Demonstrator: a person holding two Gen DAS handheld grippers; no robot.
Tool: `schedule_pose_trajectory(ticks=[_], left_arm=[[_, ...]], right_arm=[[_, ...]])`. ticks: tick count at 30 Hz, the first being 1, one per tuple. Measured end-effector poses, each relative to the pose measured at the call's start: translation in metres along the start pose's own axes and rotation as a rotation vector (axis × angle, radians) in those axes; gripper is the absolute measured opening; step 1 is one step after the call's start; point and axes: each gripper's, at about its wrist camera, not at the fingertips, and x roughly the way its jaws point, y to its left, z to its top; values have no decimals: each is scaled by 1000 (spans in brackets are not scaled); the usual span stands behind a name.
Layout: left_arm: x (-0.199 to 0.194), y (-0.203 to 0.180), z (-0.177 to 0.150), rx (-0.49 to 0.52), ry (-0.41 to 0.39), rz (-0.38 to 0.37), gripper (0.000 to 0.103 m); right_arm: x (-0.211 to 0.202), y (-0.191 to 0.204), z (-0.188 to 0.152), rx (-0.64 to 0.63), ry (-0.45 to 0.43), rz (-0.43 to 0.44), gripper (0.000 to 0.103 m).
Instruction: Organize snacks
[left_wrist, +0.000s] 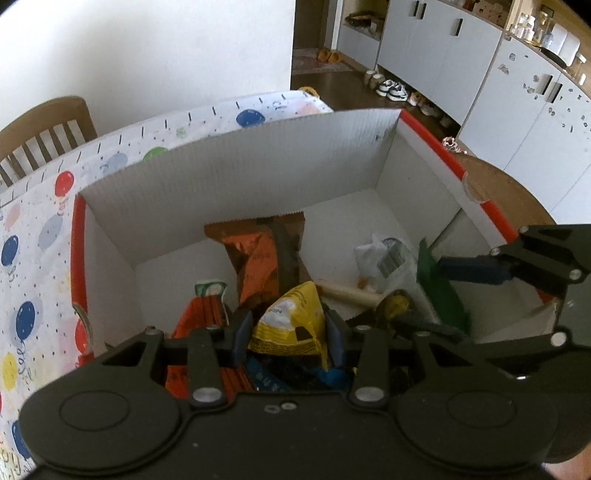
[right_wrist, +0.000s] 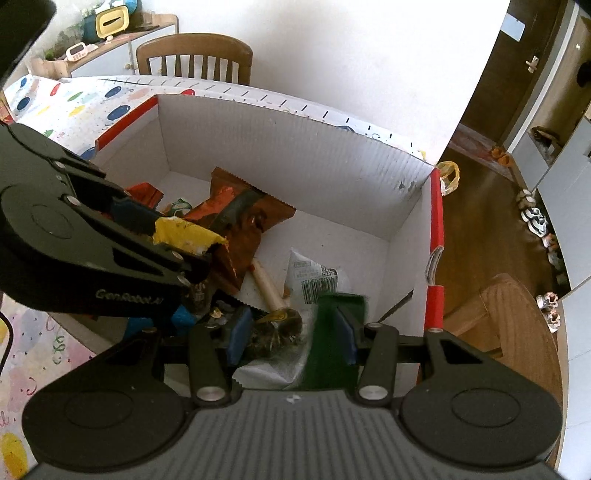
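While the yellow snack packet (left_wrist: 291, 325) sits between the pads of the left gripper (left_wrist: 288, 334), pinched over the box, the right gripper (right_wrist: 293, 334) holds a green packet (right_wrist: 332, 332) against one pad; I cannot tell if it is clamped. Both hang inside the white cardboard box (left_wrist: 240, 162), above an orange-brown packet (left_wrist: 258, 254) and a clear wrapped snack (left_wrist: 388, 258).

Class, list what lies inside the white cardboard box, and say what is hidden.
Inside the white cardboard box: an orange-brown packet, a yellow packet, a clear barcoded bag, a green packet, a cream tube. Lower items are covered.
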Motion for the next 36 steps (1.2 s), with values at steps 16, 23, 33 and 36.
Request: schedule_pose_trajectory(ticks=[16,23,33,36], left_arm=[[-33,-3,-5,2,-88,-14,71],[-66,2,-14,35,-170,-10,84],[-116,26,-33,22,-271,-21,88],[-130,32,-39,17,-302,-23,92]], right_arm=[[-50,-8,-10,58,-89,38,68],[-74,-10,-14,141,-140,61,74],[-121,6,-17,243,-270,65,80],[-134,13,-21,276,-303,73,84]])
